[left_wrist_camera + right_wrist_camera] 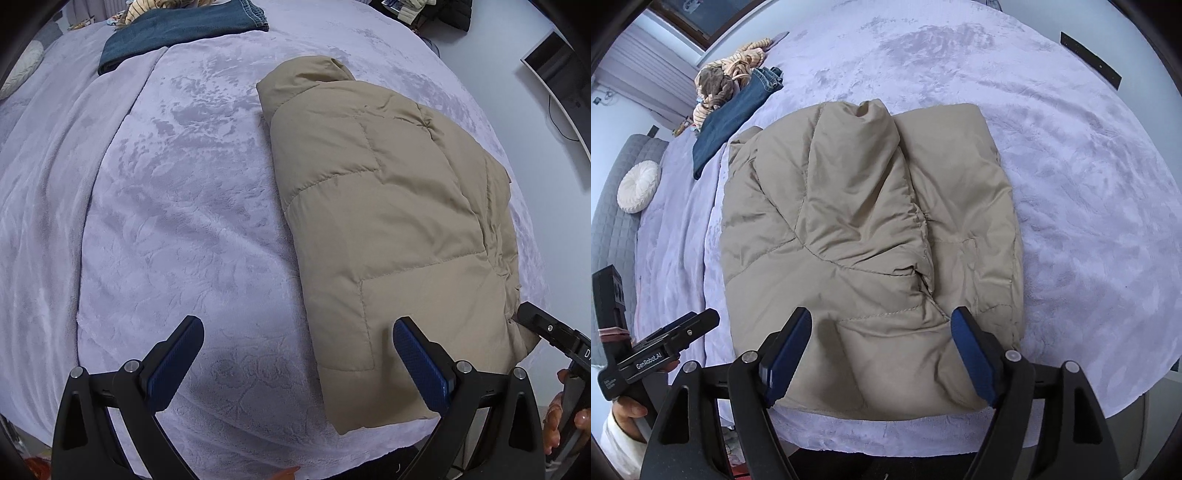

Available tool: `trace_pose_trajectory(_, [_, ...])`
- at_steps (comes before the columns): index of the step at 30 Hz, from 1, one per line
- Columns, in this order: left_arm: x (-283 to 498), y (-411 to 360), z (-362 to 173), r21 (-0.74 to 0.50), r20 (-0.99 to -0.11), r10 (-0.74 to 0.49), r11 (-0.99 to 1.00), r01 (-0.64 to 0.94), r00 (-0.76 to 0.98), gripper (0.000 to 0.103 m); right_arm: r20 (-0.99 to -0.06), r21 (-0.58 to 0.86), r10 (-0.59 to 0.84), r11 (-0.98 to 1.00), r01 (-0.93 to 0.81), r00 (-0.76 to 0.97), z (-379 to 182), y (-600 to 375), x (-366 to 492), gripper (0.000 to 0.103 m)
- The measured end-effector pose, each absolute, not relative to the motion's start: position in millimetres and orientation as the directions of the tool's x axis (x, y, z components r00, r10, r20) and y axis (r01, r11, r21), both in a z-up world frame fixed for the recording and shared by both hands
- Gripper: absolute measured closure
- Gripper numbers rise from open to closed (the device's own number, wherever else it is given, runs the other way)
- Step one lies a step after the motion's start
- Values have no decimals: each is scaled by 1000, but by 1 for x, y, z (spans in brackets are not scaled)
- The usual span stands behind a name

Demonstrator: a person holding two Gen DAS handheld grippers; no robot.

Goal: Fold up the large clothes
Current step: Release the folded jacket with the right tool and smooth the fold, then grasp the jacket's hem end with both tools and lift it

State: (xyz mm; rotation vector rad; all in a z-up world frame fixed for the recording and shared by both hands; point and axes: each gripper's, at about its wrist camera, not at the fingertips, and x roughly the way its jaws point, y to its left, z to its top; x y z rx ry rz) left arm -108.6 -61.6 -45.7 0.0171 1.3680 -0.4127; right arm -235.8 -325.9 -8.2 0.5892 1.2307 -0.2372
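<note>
A beige quilted puffer jacket (871, 206) lies folded into a long bundle on the lilac blanket of the bed (1089, 184), one sleeve laid over its middle. My right gripper (882, 325) hangs open just above the jacket's near end, and its blue pads (975, 354) touch no fabric. In the left wrist view the jacket (391, 221) lies to the right. My left gripper (295, 332) stands open over the bare blanket at the jacket's left edge, nothing between its pads. A hand holds the right gripper's black body (554, 336) at the lower right.
Folded dark blue jeans (731, 122) and a striped plush toy (727, 81) lie at the bed's far left. A round white cushion (639, 186) rests on a grey quilted seat (613, 236). More clothes (436, 14) are piled beyond the bed. The bed's front edge (886, 432) runs just below the jacket.
</note>
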Motion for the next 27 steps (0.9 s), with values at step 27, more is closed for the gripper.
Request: trace_pose_trajectory(27, [-63, -104, -72, -369, -915, -388, 916, 159, 109, 0, -922, 381, 284, 781, 495, 263, -62, -461, -183, 21])
